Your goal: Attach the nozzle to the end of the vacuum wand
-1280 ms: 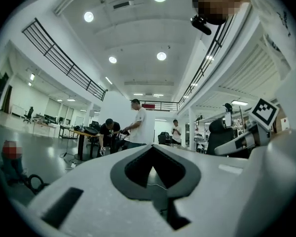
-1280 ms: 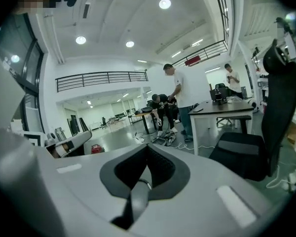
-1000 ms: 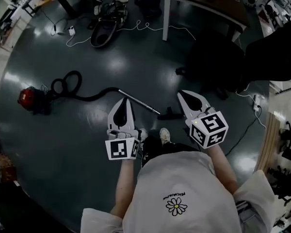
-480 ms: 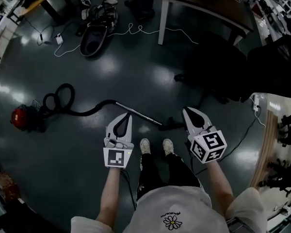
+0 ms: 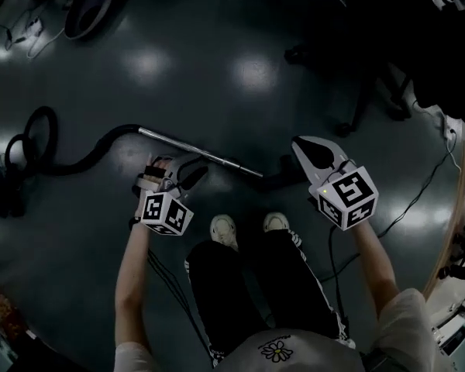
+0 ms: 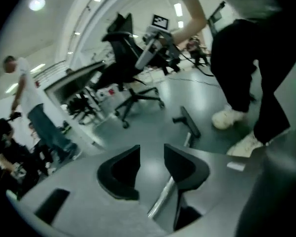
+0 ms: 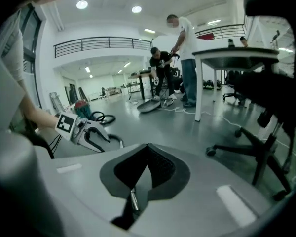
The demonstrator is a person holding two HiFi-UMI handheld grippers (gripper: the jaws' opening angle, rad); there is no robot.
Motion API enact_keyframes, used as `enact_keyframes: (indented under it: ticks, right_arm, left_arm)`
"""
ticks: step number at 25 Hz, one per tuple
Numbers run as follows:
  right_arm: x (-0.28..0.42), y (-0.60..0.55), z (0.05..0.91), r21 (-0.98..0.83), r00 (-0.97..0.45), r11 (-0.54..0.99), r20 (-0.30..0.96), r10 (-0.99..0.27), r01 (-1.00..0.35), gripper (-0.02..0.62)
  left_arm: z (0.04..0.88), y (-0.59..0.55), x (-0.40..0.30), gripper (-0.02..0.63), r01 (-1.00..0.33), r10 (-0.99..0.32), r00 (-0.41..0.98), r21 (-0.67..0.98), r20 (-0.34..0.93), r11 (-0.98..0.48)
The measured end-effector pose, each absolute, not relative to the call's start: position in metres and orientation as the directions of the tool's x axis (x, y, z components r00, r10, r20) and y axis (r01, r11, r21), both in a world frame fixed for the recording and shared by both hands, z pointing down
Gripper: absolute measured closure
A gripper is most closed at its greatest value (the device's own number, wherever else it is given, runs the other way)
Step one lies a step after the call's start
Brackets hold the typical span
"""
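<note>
The metal vacuum wand (image 5: 198,153) lies on the dark floor, its black hose (image 5: 77,155) curling off to the left. The black nozzle (image 5: 279,181) lies at the wand's right end; I cannot tell whether they touch. In the left gripper view the wand (image 6: 167,194) runs under the jaws toward the nozzle (image 6: 188,125). My left gripper (image 5: 187,175) hovers low beside the wand, and its jaws have just been opening with nothing clasped between them. My right gripper (image 5: 304,147) is shut and empty, just above and right of the nozzle.
The person's two white shoes (image 5: 223,229) stand right behind the wand. A black office chair (image 7: 264,132) and a table (image 7: 234,53) are on the right. Two people (image 7: 182,48) work at the far side. The red vacuum canister (image 7: 81,104) sits beyond the left gripper.
The view has dropped much closer to the floor. Both grippers have sunk toward the wand and nozzle. The left gripper has turned rightward and its jaws have opened.
</note>
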State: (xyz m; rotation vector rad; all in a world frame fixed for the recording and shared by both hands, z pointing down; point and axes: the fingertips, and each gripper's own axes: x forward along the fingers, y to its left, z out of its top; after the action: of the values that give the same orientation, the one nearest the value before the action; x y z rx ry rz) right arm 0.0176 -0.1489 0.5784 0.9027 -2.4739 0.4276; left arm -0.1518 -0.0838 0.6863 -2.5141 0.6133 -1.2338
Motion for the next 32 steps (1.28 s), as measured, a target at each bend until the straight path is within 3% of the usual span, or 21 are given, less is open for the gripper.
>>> enact_keyframes:
  ticks: [3, 9, 17, 23, 27, 32]
  right_arm:
    - [0.022, -0.136, 0.715, -0.182, -0.706, 0.793, 0.597, -0.381, -0.581, 0.591]
    - [0.039, -0.111, 0.848, -0.215, -0.646, 0.831, 0.734, -0.208, -0.512, 0.585]
    - [0.093, -0.091, 0.890, -0.275, -0.579, 0.756, 0.799, -0.163, -0.594, 0.476]
    - [0.096, -0.092, 0.917, -0.267, -0.545, 0.755, 0.826, -0.141, -0.599, 0.430]
    - [0.075, -0.100, 0.933, -0.183, -0.509, 0.833, 0.850, -0.132, -0.522, 0.390]
    - [0.050, -0.078, 0.925, -0.124, -0.535, 0.938, 0.842, -0.072, -0.322, 0.413]
  left_arm:
    - [0.822, -0.077, -0.135, 0.413, -0.030, -0.281, 0.537, -0.315, 0.795, -0.949]
    - [0.947, -0.067, -0.116, 0.405, 0.131, -0.113, 0.446, -0.190, 0.888, -0.973]
    - [0.982, -0.074, -0.103, 0.400, 0.220, -0.098, 0.364, -0.187, 0.926, -0.957]
    - [0.980, -0.073, -0.100, 0.405, 0.210, -0.075, 0.423, -0.178, 0.903, -0.961]
    - [0.975, -0.079, -0.099, 0.407, 0.171, -0.102, 0.460, -0.201, 0.882, -0.965]
    - [0.955, -0.096, -0.100, 0.407, 0.143, -0.104, 0.488, -0.197, 0.867, -0.970]
